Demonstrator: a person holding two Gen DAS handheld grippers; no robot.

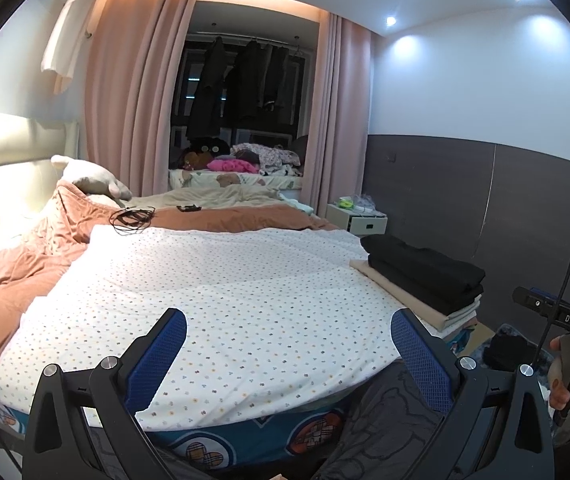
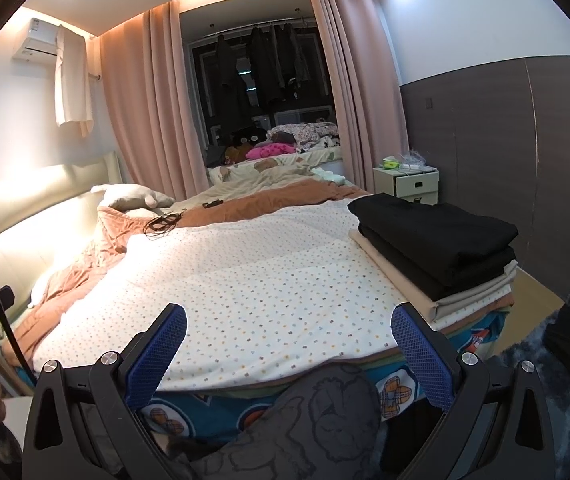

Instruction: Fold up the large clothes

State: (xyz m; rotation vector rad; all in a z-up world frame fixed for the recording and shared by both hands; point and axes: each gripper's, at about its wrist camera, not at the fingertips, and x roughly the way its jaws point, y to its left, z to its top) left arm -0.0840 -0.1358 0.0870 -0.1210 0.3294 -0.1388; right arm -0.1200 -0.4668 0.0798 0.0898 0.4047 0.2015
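A white dotted sheet (image 1: 205,292) (image 2: 245,280) lies spread flat over the bed. On its right edge sits a stack of folded clothes (image 1: 425,276) (image 2: 437,248), black pieces on top of beige and white ones. My left gripper (image 1: 289,344) hovers open above the sheet's near edge, holding nothing. My right gripper (image 2: 289,344) is open too, just before the bed's foot, left of the stack. A dark grey printed cloth (image 1: 385,420) (image 2: 305,420) shows below both grippers. The right gripper's body (image 1: 565,320) and a hand appear at the left wrist view's right edge.
An orange blanket (image 1: 45,248) (image 2: 97,264) is bunched at the bed's left and far side, with a cable coil (image 1: 131,218) and a pillow (image 1: 93,178). A white nightstand (image 2: 407,182) stands by the dark wall panel. Pink curtains (image 1: 133,92) frame a second bed with clothes.
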